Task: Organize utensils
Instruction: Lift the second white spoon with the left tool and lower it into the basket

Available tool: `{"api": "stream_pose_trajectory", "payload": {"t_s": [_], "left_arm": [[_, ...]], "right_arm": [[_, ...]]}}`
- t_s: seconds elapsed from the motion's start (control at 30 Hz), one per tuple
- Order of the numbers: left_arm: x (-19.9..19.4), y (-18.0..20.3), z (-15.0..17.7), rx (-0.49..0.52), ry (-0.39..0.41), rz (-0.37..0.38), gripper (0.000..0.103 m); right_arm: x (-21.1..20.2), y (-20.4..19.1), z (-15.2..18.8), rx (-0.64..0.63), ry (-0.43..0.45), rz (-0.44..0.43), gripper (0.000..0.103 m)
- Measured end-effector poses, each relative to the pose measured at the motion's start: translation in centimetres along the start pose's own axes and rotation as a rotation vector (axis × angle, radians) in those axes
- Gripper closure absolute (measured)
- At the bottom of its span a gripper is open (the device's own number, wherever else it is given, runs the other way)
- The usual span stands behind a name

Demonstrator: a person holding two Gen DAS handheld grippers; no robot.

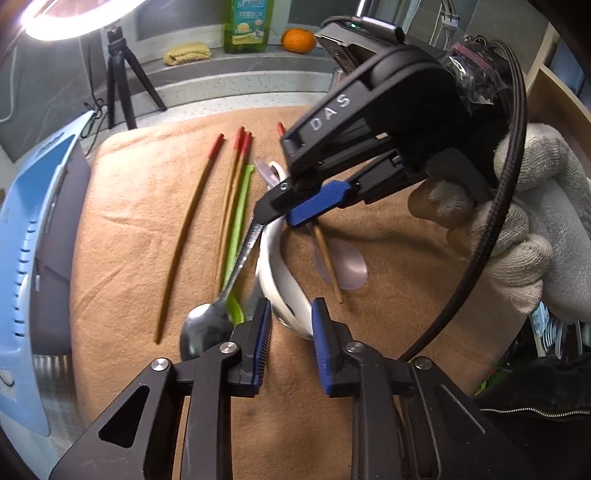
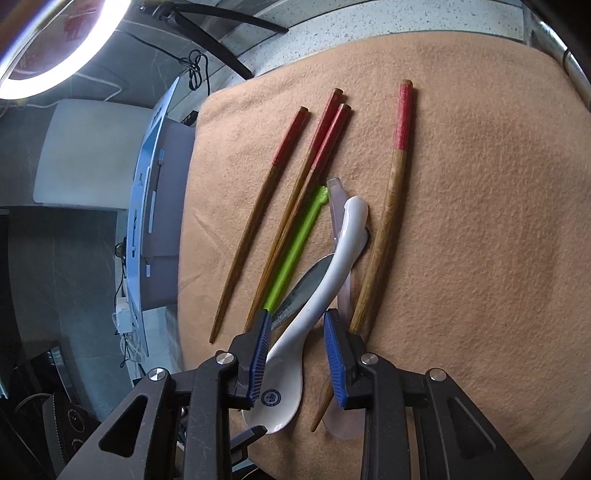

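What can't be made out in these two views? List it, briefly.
- Metal spoon: bowl hidden behind a finger of the right gripper, right wrist view.
- Fourth chopstick: middle hidden by the right gripper, left wrist view.
- Clear plastic spoon: bowl partly covered by a finger, right wrist view.
- Green bottle: top cut off by the edge, label too small, left wrist view.
- Right gripper's hold on the white ceramic spoon: contact unclear.

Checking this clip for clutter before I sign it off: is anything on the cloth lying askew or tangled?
Yes. The spoons are piled crosswise mid-cloth: the white ceramic spoon lies over the metal spoon and green spoon, with a translucent spoon beneath. One chopstick lies apart from the other three chopsticks, across the pile. Nothing is spilled or broken.
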State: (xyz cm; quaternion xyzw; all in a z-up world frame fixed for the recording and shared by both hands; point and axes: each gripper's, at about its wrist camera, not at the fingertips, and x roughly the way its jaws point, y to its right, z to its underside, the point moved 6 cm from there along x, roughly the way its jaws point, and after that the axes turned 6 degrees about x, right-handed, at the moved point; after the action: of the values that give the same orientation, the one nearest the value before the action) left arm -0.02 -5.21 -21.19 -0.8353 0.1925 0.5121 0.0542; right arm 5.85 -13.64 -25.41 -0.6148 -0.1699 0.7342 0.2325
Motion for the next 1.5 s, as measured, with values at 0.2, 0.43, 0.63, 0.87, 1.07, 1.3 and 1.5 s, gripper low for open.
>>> {"api": "stream_pose_trajectory", "payload": {"t_s": [0.2,0.43,0.63,0.87,1.07,1.3,1.5], "left_arm": [[1.0,-0.1,-0.2,-0.037,-0.003,0.044,0.083],[1.6,-1.1,-0.3,-0.090,-0.007,0.066,0.087],[0.5,-1.5,-0.5,-0.105,0.025,0.075,0.090],[-2.0,-2.8,-1.3,-0.110,0.086,0.059,0.090],[-4.8,-5.2,-1.2,-0.132,0.135,0.030,0.091],[-7.5,-9.9,-0.4,-0.170,0.173,-0.026,0.091],[-8.9,-14.9,1.1,-0.208,0.184,-0.074,0.091]], "right_arm": [[0.4,0.5,-0.2,0.027,0.004,-0.024,0.088],[0.2,0.7,0.1,0.064,0.015,-0.056,0.091],[-1.1,0.5,0.4,0.090,0.023,-0.093,0.091],[-2.7,-2.2,0.0,0.054,0.053,-0.116,0.091],[-2.4,-6.8,-0.9,-0.005,0.067,-0.142,0.091],[-0.1,-13.2,-2.4,-0.074,0.059,-0.169,0.091],[3.0,-18.4,-3.2,-0.131,0.047,-0.176,0.091]]}}
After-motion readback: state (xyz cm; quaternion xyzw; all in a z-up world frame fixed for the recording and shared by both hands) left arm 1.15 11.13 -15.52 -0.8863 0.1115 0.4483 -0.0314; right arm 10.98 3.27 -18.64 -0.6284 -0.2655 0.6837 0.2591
